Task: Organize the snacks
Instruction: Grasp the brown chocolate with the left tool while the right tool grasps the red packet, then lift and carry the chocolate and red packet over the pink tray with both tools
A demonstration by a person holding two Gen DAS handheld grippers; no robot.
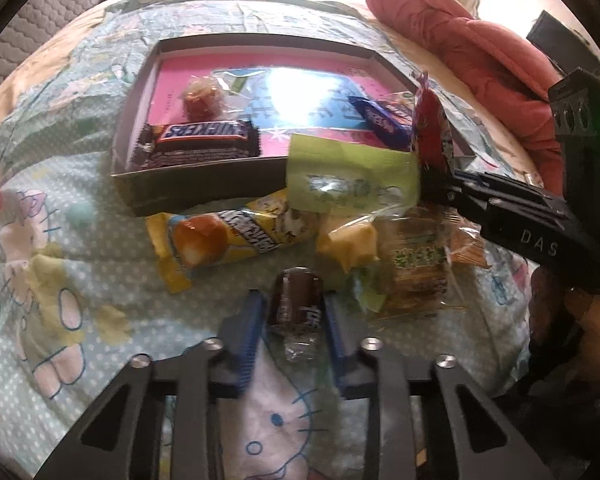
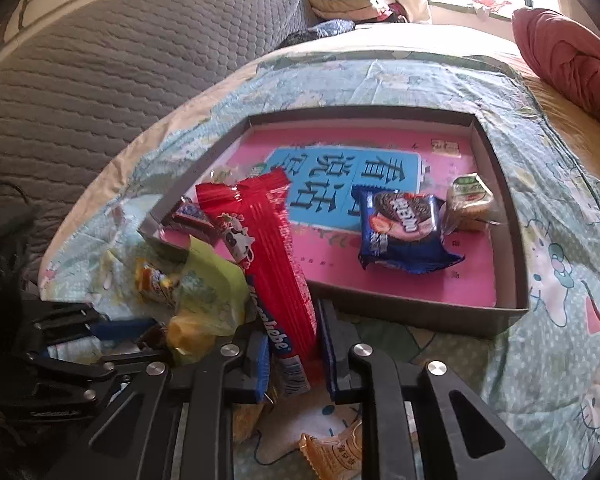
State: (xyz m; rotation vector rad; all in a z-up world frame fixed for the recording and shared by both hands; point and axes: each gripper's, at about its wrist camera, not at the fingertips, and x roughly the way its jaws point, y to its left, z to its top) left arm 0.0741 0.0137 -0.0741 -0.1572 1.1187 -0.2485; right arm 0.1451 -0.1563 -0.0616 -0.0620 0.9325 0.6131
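In the left wrist view my left gripper (image 1: 294, 314) is shut on a small brown wrapped candy (image 1: 296, 304), just above the patterned bedspread. My right gripper (image 2: 294, 336) is shut on the lower end of a long red snack packet (image 2: 268, 248), which stands tilted against the near corner of the grey box (image 2: 420, 312). The right gripper (image 1: 440, 184) and its red packet (image 1: 432, 128) also show at the right of the left wrist view. The box holds a Snickers bar (image 1: 198, 140), a blue cookie pack (image 2: 404, 228) and a small clear-wrapped pastry (image 2: 470, 200).
Loose snacks lie in front of the box: a yellow packet (image 1: 228, 240), a green packet (image 1: 348, 176), a wrapped yellow cake (image 1: 350, 244) and a cracker pack (image 1: 420, 276). An orange-wrapped snack (image 2: 332, 452) lies under the right gripper. A red quilt (image 1: 460, 32) sits behind.
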